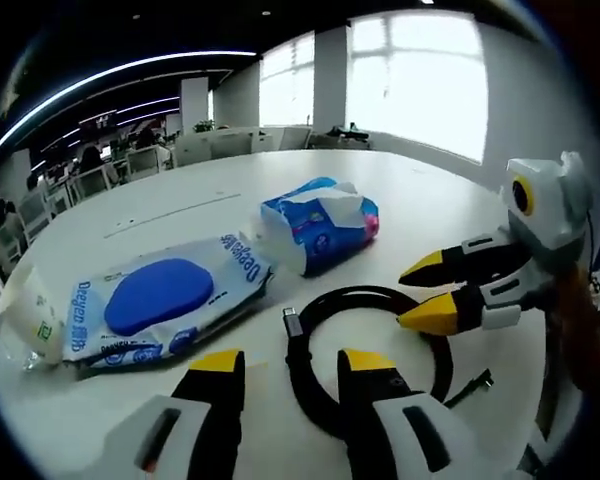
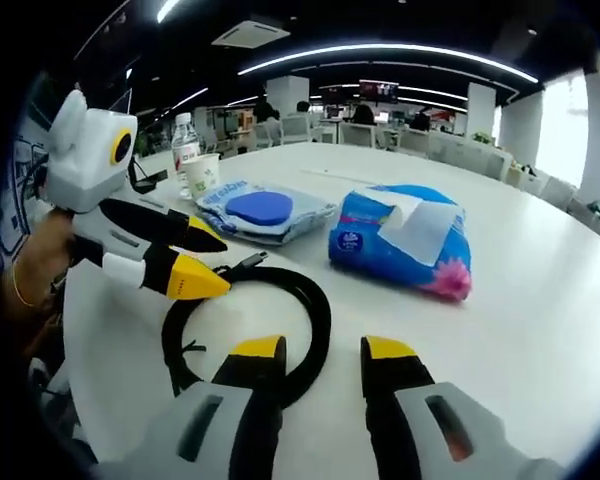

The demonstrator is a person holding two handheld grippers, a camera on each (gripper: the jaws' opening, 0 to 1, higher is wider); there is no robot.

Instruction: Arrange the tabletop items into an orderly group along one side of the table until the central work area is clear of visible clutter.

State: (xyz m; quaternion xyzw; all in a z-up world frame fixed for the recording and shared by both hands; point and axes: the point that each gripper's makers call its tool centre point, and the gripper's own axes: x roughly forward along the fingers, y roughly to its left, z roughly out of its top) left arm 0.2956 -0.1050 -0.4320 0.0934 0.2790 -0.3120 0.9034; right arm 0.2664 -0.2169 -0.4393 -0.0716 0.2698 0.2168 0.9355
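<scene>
A coiled black cable (image 1: 355, 295) (image 2: 318, 310) lies on the white table (image 1: 400, 190) (image 2: 540, 300) nearest to me. My left gripper (image 1: 292, 362) (image 2: 220, 265) is open, and the coil's left arc shows between its yellow tips. My right gripper (image 2: 323, 350) (image 1: 412, 295) is open just short of the coil's edge, facing the left one across it. Neither holds anything. Beyond the cable lie a flat wet-wipes pack (image 1: 160, 300) (image 2: 265, 212) with a blue lid and a blue tissue pack (image 1: 320, 222) (image 2: 400, 240).
A paper cup (image 1: 30, 315) (image 2: 202, 175) and a water bottle (image 2: 185, 140) stand at the table's edge past the wipes. A person's hand (image 2: 30, 280) holds the left gripper. Desks and chairs fill the office behind.
</scene>
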